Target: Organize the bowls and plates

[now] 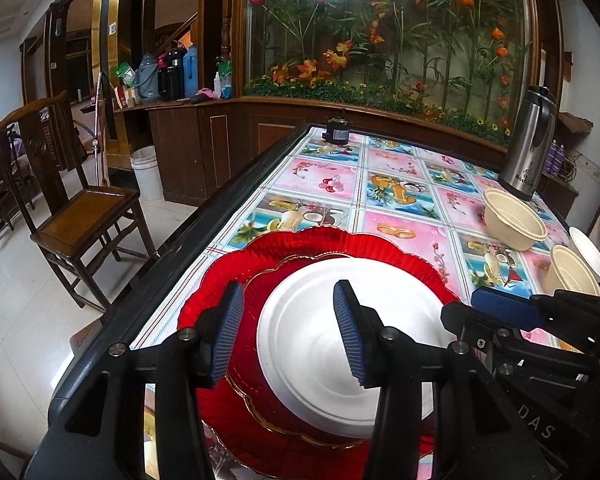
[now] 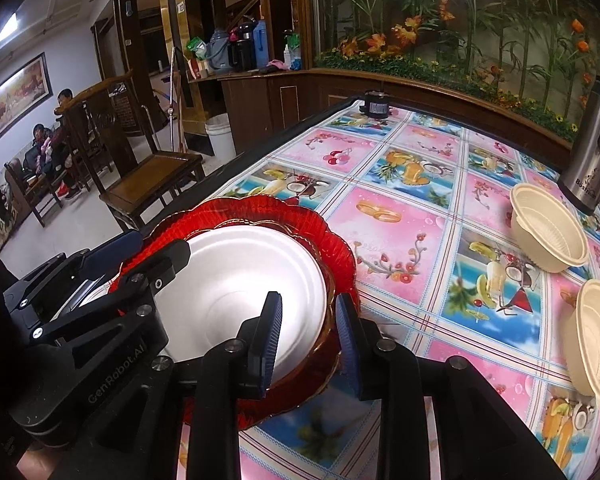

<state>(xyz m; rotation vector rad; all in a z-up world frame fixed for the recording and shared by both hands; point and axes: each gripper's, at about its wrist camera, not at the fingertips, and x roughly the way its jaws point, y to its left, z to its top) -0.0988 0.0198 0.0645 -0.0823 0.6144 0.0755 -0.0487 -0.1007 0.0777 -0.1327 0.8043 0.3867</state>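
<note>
Left tongs [image 1: 288,332] open over the white round paper plate [image 1: 312,344], gripping nothing; right tongs [image 2: 308,344] open, straddling its rim without visible pad contact. Plate stack looks done: white on small red plate [image 1: 260,288] on big scalloped red plate [image 1: 204,300], at desk [image 2: 400,208] edge. Beige bowls [image 2: 548,228] still scattered (the white bowl [image 1: 588,252] shows in left view only).

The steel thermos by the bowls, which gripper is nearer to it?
Right. The right gripper straddles the plate stack's edge on the steel thermos side; the left gripper hangs over the stack's far side.
</note>
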